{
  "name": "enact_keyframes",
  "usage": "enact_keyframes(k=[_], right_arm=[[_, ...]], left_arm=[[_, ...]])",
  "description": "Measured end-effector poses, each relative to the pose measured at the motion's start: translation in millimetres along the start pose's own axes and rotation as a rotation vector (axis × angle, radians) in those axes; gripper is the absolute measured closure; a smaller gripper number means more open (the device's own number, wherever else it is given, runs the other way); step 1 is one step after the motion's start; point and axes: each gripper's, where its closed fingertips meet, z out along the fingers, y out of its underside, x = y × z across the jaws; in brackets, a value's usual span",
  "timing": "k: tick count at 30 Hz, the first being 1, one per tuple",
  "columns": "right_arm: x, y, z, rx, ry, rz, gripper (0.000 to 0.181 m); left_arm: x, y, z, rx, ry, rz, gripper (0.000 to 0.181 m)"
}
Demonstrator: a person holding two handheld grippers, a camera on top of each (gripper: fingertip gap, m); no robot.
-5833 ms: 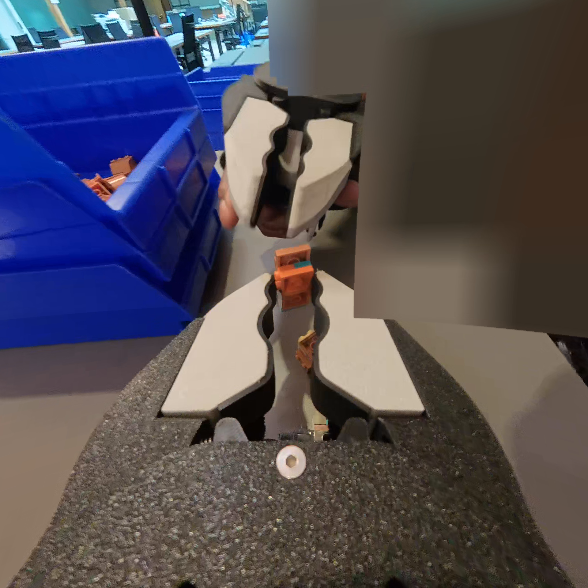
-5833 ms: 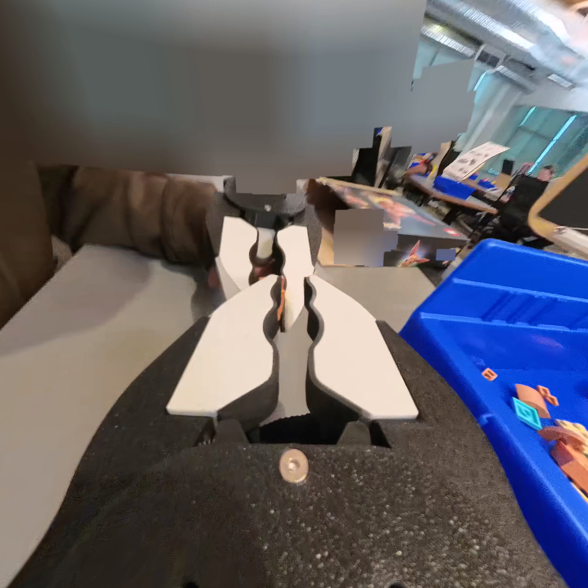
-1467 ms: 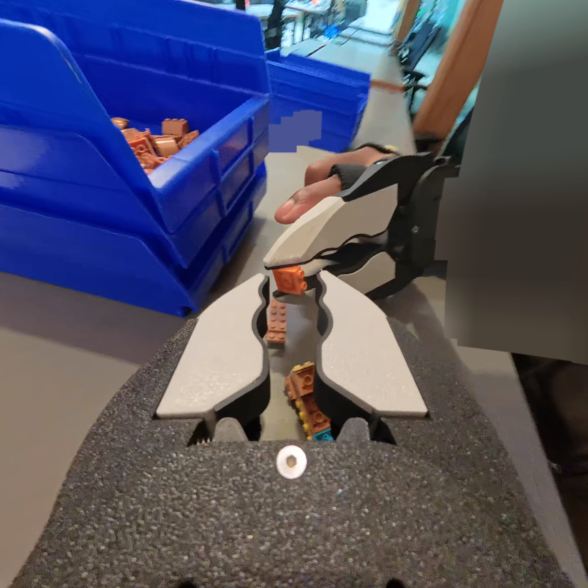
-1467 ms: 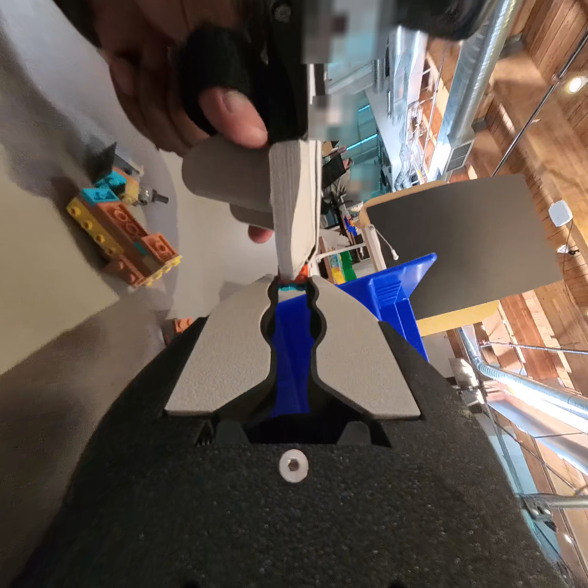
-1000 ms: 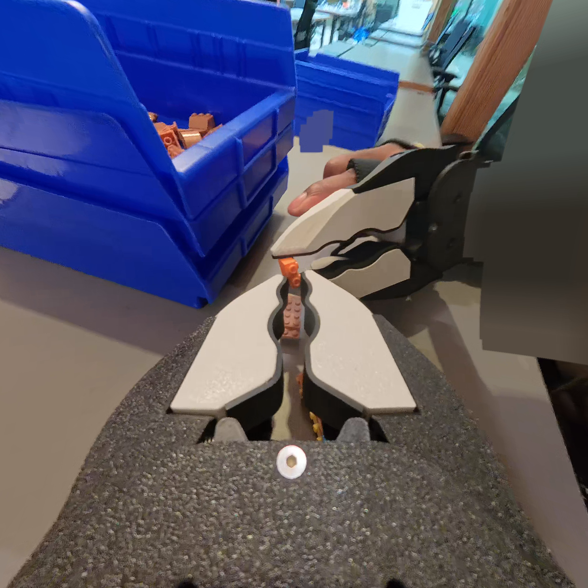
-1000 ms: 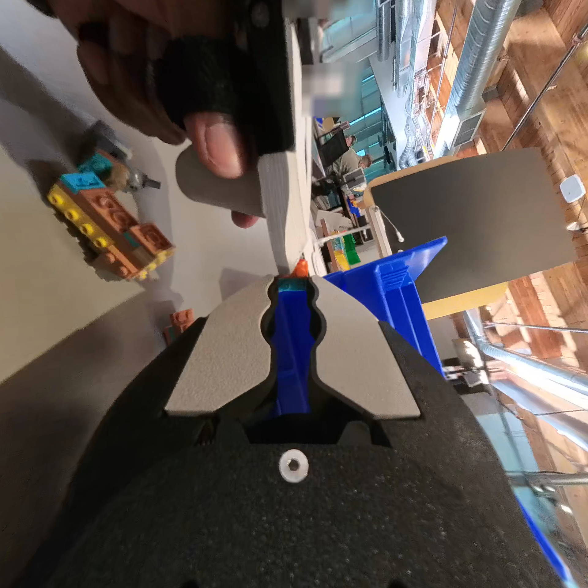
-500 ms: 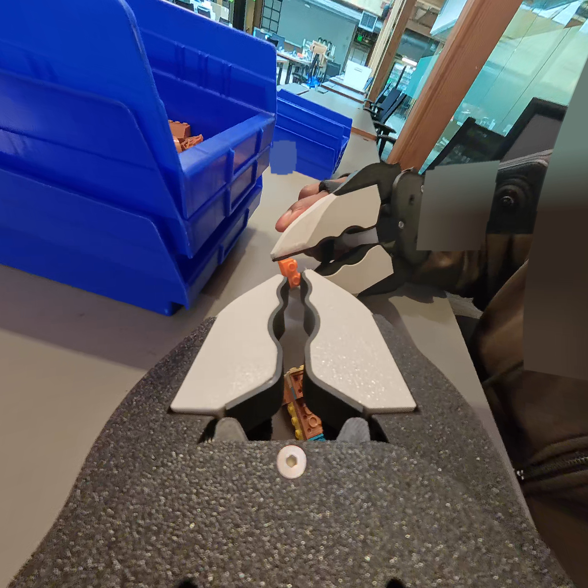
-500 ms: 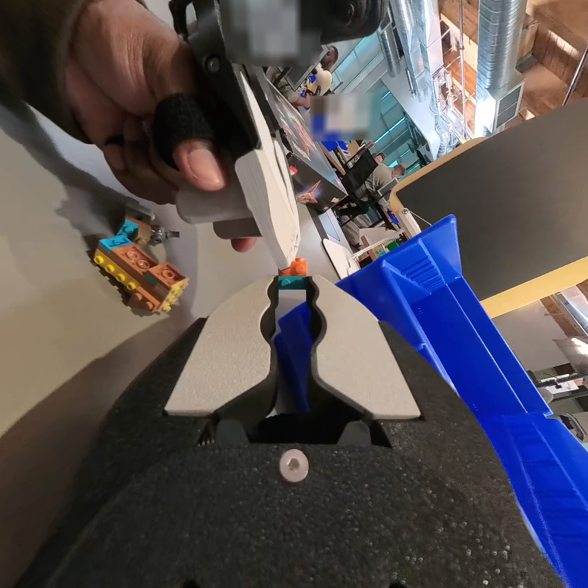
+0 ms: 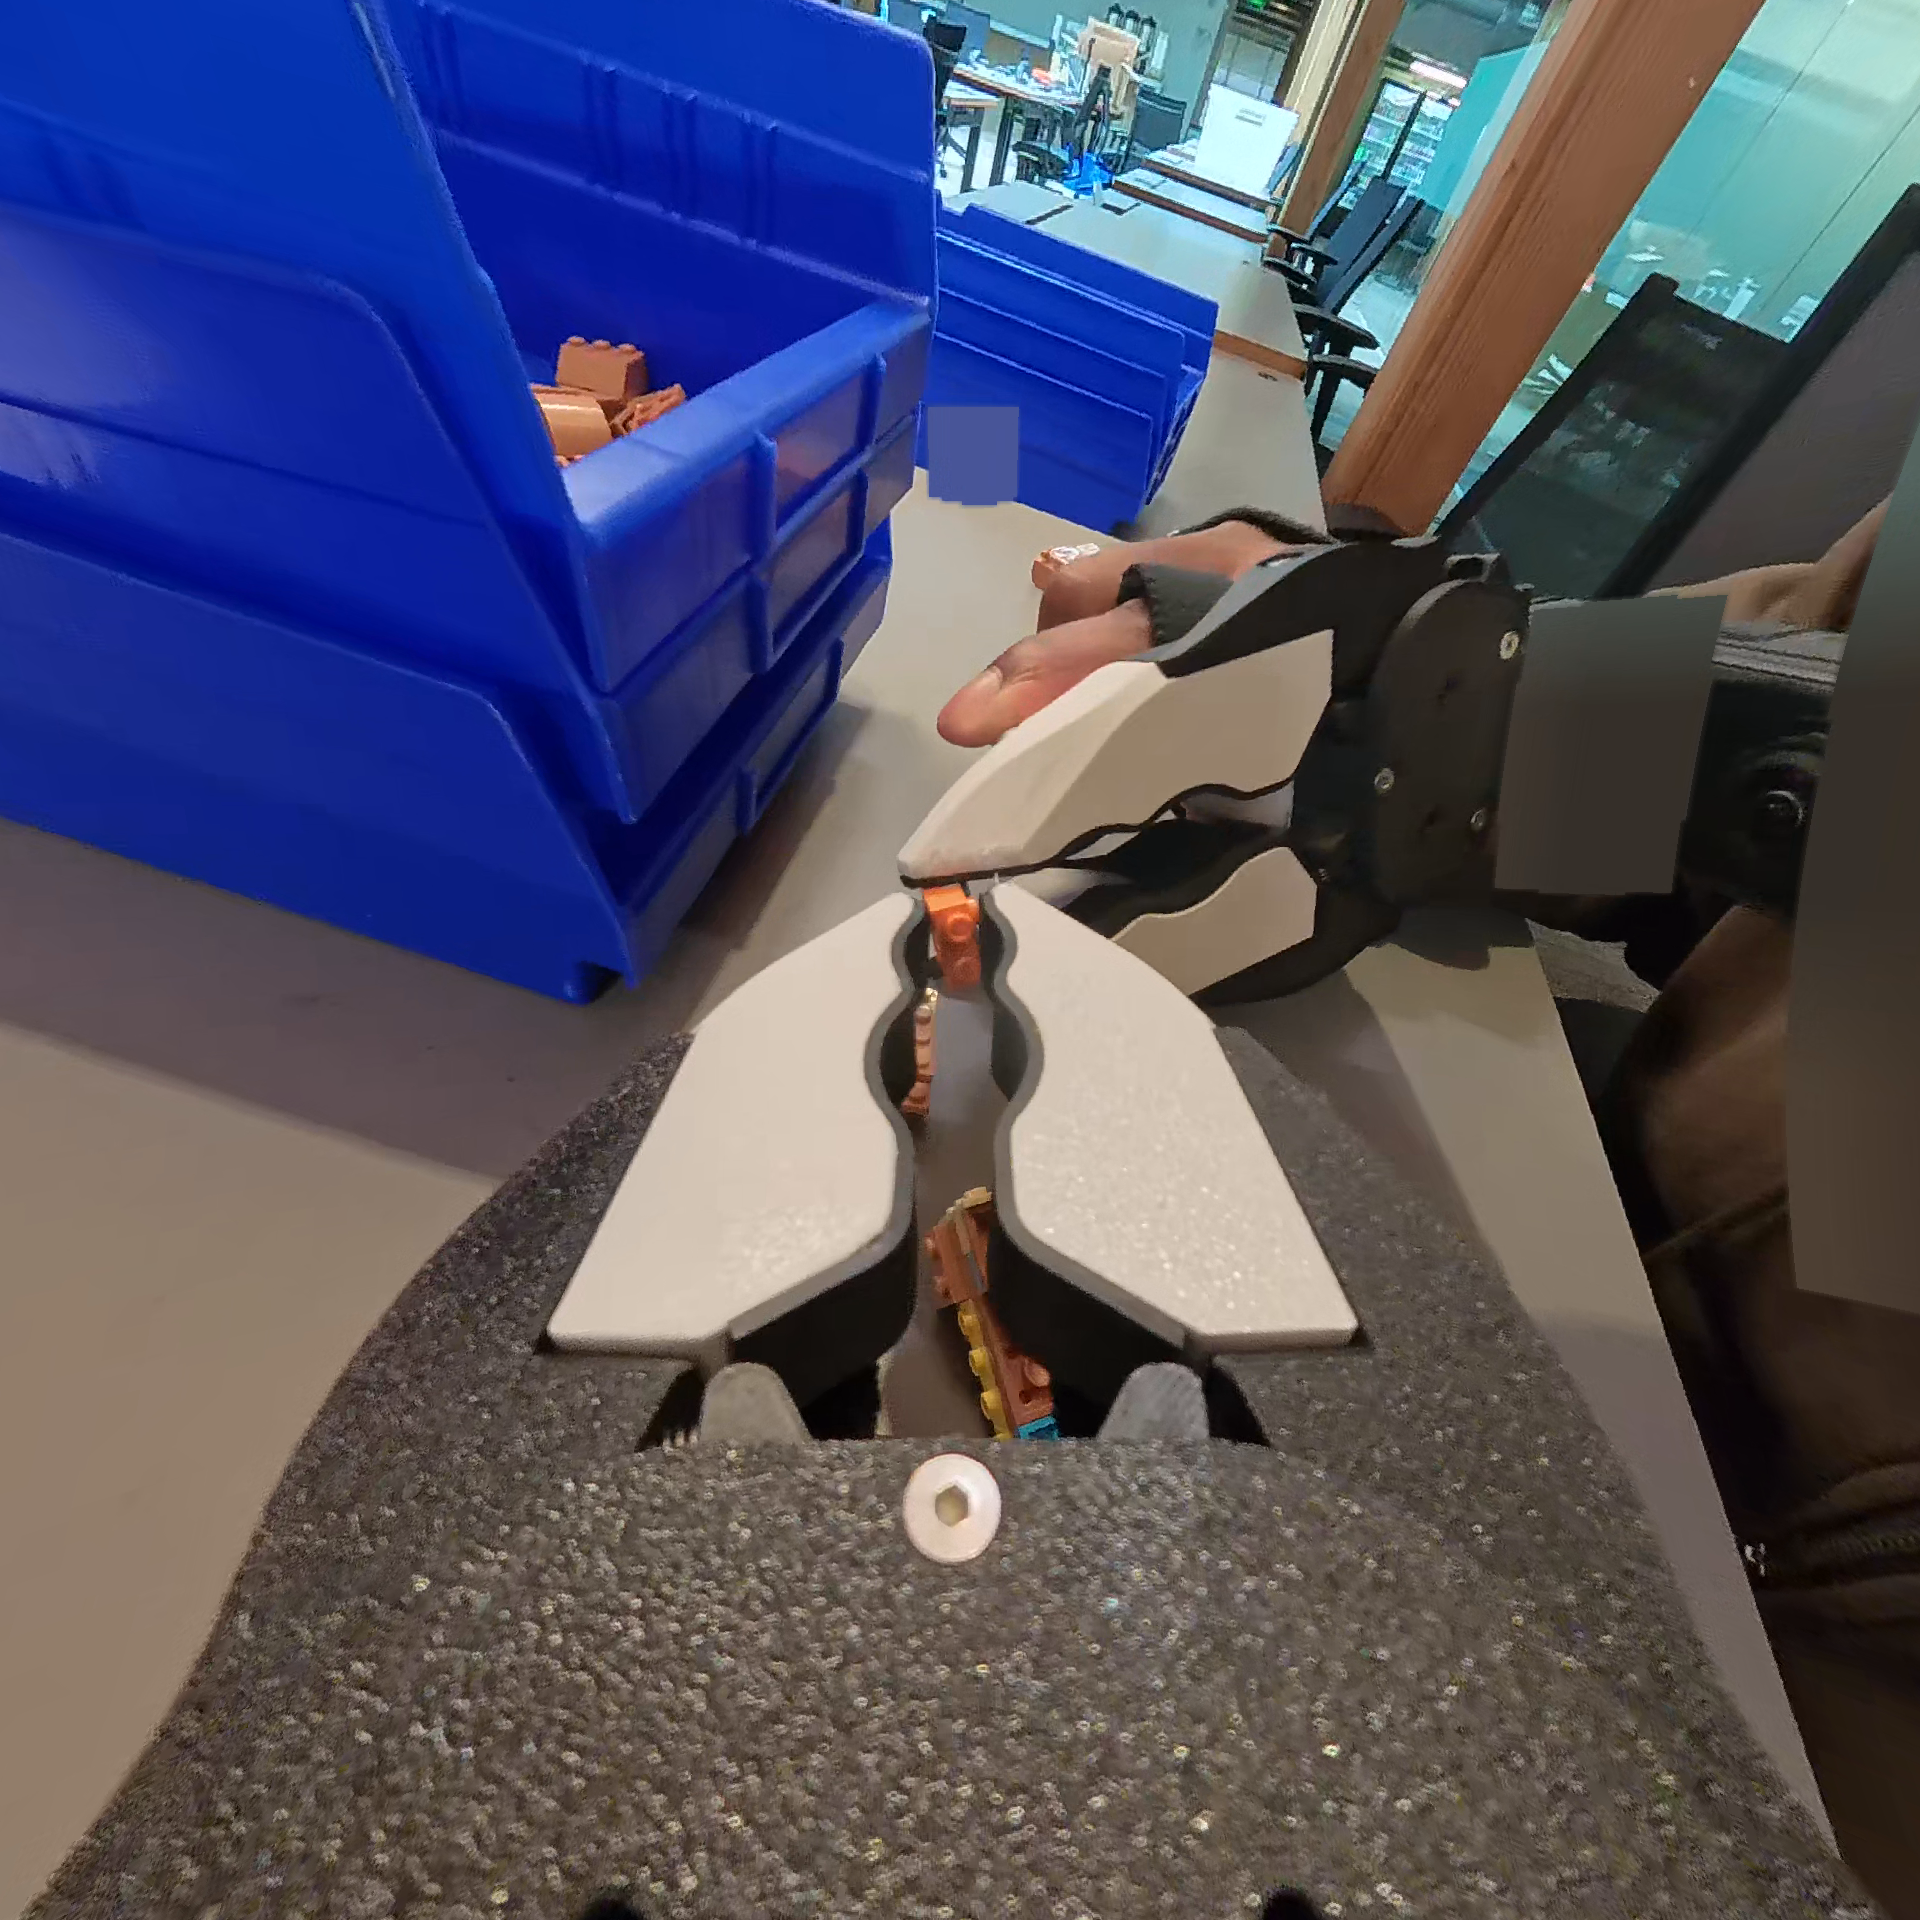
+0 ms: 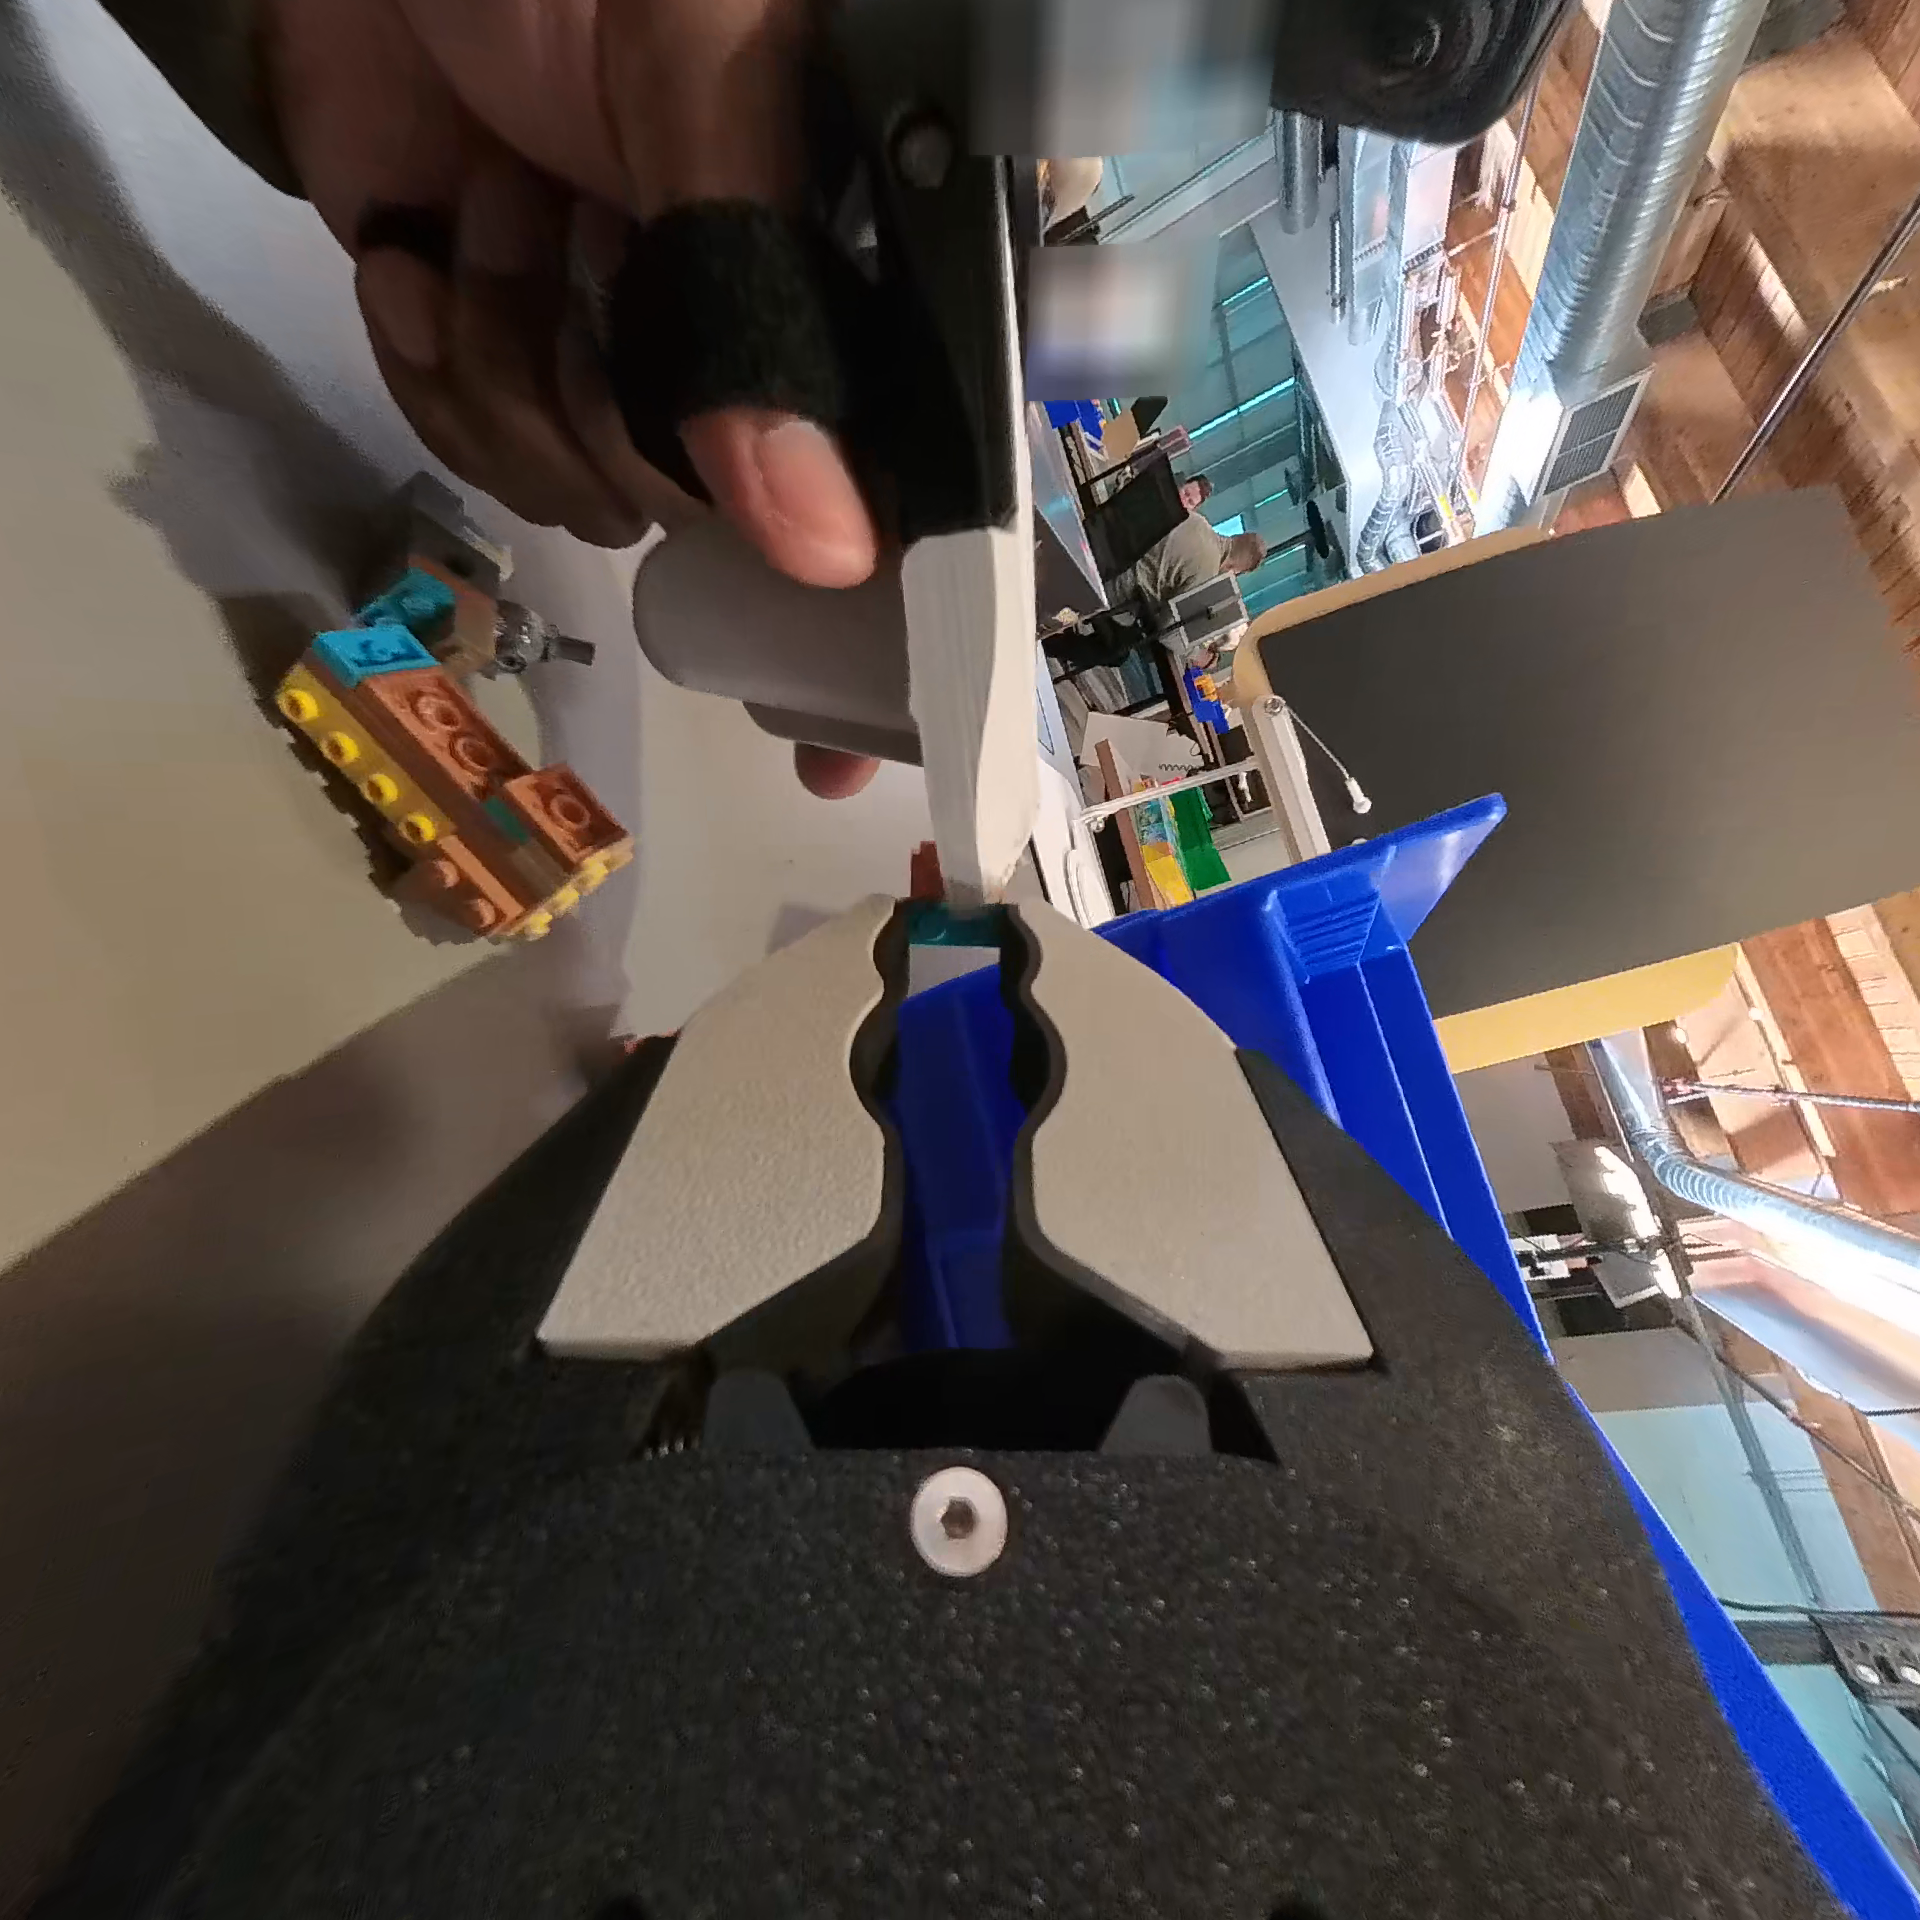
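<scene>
My left hand-held gripper (image 9: 951,914) pinches a small orange studded plastic brick (image 9: 954,940) at its very tips. My right hand-held gripper (image 10: 951,920), jaws narrow, clamps a thin teal plastic plate (image 10: 951,925) against it. Both grips are shallow, so any twist could pop a piece loose onto the grey worktop (image 9: 208,1091), near the brown-and-yellow brick assembly (image 10: 447,790) or the stacked blue plastic bins (image 9: 416,520).

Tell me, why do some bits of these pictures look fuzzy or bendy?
Left wrist view: the orange brick in the left tongs looks sharp, while the blue bins curve from the wide lens. Right wrist view: the whole room is tilted sideways, and the brick model and hand look soft and slightly smeared.
</scene>
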Motion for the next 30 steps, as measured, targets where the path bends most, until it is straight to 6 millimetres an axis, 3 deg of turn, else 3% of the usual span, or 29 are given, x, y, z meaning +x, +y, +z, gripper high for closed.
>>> enact_keyframes(k=[10, 14, 19, 30], right_arm=[[6.2, -6.3, -4.1, 0.022, 0.049, -0.049, 0.165], [9.1, -14.9, -8.7, 0.1, 0.016, 0.068, 0.164], [8.8, -18.6, -10.6, 0.156, -0.039, 0.204, 0.165], [7.8, -12.8, -8.8, 0.015, 0.146, -0.263, 0.165]], left_arm=[[3.4, -6.8, -4.1, 0.063, 0.091, -0.094, 0.173], [10.3, -12.1, -8.2, 0.105, 0.17, -0.062, 0.173], [11.5, -12.1, -9.7, 0.083, 0.139, 0.06, 0.173], [7.1, -9.6, -7.9, 0.107, 0.245, -0.278, 0.173]])
